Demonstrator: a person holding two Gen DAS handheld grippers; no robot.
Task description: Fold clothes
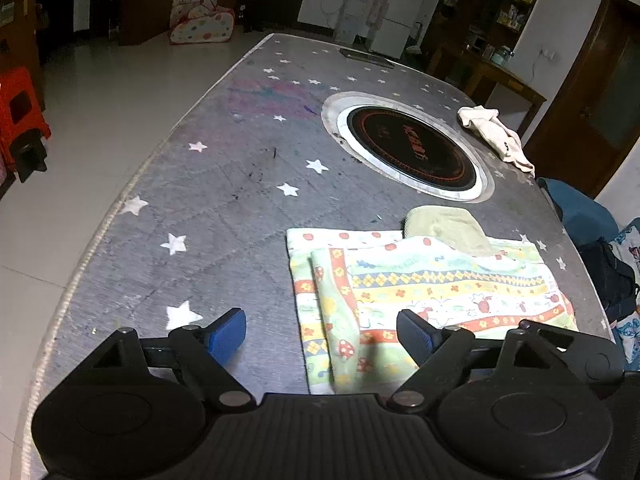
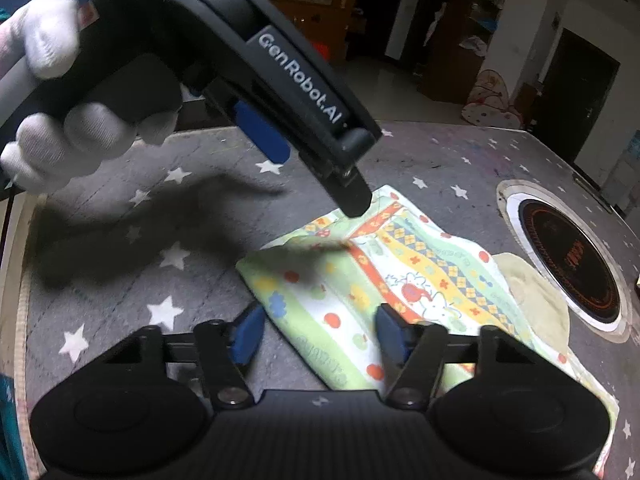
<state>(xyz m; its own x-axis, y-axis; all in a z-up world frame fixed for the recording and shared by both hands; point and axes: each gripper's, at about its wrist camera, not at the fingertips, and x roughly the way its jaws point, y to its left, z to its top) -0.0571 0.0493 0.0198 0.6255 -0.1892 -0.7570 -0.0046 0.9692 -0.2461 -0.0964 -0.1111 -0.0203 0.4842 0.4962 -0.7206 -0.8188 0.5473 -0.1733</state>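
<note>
A folded garment (image 1: 420, 288) with bright stripes, flowers and mushrooms lies flat on the grey star-patterned table cover (image 1: 192, 208). My left gripper (image 1: 320, 336) hovers open over its near left edge, one blue pad above the bare cover and the other above the cloth. In the right wrist view the same garment (image 2: 400, 272) lies ahead. My right gripper (image 2: 320, 334) is open above the garment's near corner, and its pads do not press on it. A gloved hand (image 2: 52, 136) holds the left gripper, whose black finger (image 2: 352, 196) reaches down toward the garment's far corner.
A pale green cloth (image 1: 444, 224) pokes out from under the garment's far side. A cream garment (image 1: 496, 132) lies crumpled at the far right edge. A round black hob (image 1: 408, 148) is set into the table. Dark bags (image 1: 608, 276) sit off the right side, a red stool (image 1: 20, 108) to the left.
</note>
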